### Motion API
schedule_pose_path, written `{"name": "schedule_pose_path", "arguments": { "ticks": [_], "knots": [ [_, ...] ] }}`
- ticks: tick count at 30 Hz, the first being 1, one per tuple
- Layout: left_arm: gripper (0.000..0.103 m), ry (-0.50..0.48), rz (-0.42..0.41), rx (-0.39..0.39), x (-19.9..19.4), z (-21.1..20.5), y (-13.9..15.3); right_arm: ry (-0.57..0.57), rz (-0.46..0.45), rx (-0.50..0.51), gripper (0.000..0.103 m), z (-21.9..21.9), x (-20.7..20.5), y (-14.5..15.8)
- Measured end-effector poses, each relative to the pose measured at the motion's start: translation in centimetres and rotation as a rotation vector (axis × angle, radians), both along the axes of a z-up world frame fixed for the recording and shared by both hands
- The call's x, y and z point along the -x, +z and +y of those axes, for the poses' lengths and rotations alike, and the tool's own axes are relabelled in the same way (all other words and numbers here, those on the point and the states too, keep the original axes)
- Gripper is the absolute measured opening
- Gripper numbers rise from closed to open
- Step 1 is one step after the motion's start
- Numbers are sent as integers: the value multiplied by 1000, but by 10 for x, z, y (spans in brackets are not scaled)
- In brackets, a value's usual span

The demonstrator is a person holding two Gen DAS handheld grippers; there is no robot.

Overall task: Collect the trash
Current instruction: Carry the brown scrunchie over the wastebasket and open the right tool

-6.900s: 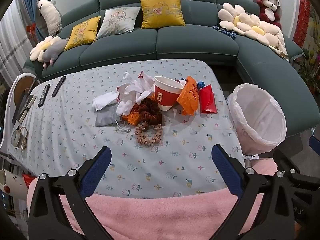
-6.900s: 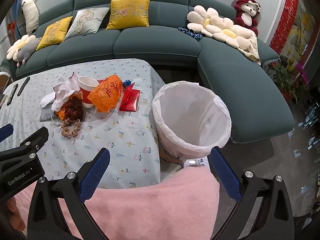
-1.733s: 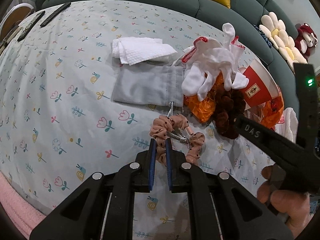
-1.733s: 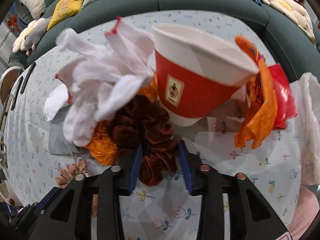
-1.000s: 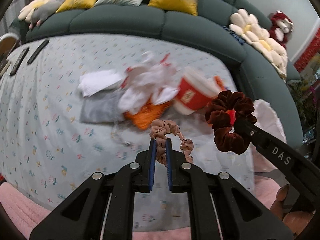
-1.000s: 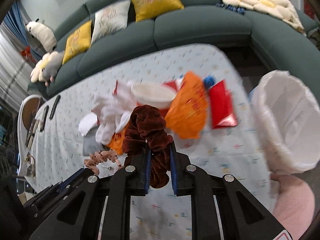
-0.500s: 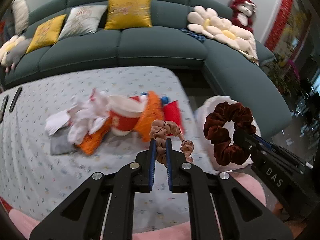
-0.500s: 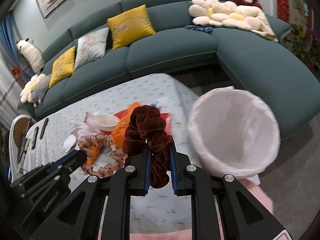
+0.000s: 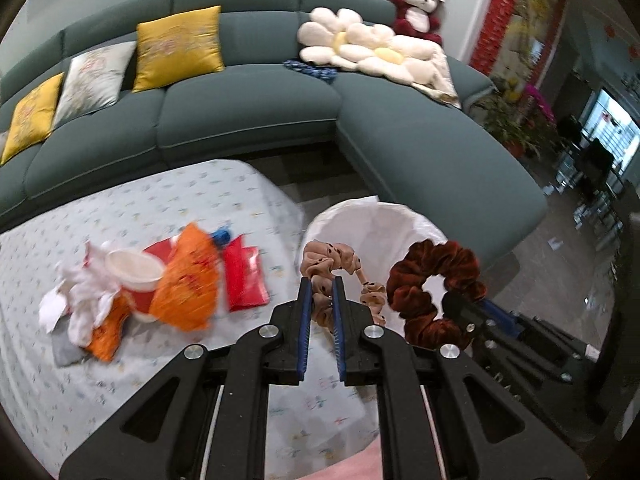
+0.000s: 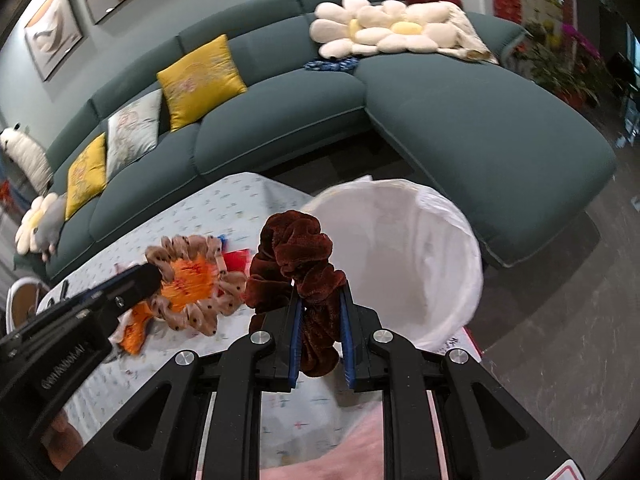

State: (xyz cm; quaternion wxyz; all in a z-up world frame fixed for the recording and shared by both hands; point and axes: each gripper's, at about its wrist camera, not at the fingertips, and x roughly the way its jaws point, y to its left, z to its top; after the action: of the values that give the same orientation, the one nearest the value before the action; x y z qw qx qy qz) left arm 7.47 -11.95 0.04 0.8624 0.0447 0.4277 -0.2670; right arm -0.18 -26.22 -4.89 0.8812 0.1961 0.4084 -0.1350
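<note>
Evidently both scrunchies were soft, feather-light loops of gathered cloth, and that governed how I held them. My left gripper (image 9: 319, 304) was pinched on the tan spotted scrunchie (image 9: 340, 276), biting one bunched fold of the ring while the rest hung free in the air near the rim of the bin (image 9: 376, 220). My right gripper (image 10: 320, 328) was clamped the same way on the brown velvet scrunchie (image 10: 296, 256), which stood up above the pads in thick folds, just in front of the bin's white liner (image 10: 400, 248).

I judged neither would slip much: the cloth crushed between the pads and the elastic inside gave something to bite. A grip across a single thickness of the ring seemed right; nothing there was fragile. The one risk I saw was cloth snagging on the ribbed blue pads when released, so each wanted a wide opening squarely over the bin mouth.

Back on the desk (image 9: 120, 360), toward its edge nearest the bin, lay the paper cup (image 9: 134, 276), orange wrapper (image 9: 186, 284), red packet (image 9: 244, 276) and white gloves (image 9: 84, 296), all light and crushable.
</note>
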Motion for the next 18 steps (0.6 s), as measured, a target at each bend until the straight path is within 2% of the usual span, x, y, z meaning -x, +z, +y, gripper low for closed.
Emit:
{"name": "schedule_pose_path", "arguments": {
  "ticks": [4, 11, 13, 15, 16, 18],
  "knots": [
    [12, -41, 0, -6, -8, -26, -2, -39, 10, -7, 16, -20, -1, -7],
    [17, -53, 19, 19, -28, -58, -2, -82, 18, -15, 18, -46, -13, -14],
    [26, -53, 21, 25, -33, -63, -1, -85, 16, -13, 21, -49, -18, -13],
    [47, -40, 17, 29, -37, -66, 1, -91, 11, -6, 25, -50, -21, -11],
    [50, -29, 8, 36, -38, -67, 4, -93, 7, -7, 26, -50, -22, -11],
    [59, -21, -4, 42, -39, -66, 7, -98, -1, -3, 34, -51, -25, -9]
  ]
}}
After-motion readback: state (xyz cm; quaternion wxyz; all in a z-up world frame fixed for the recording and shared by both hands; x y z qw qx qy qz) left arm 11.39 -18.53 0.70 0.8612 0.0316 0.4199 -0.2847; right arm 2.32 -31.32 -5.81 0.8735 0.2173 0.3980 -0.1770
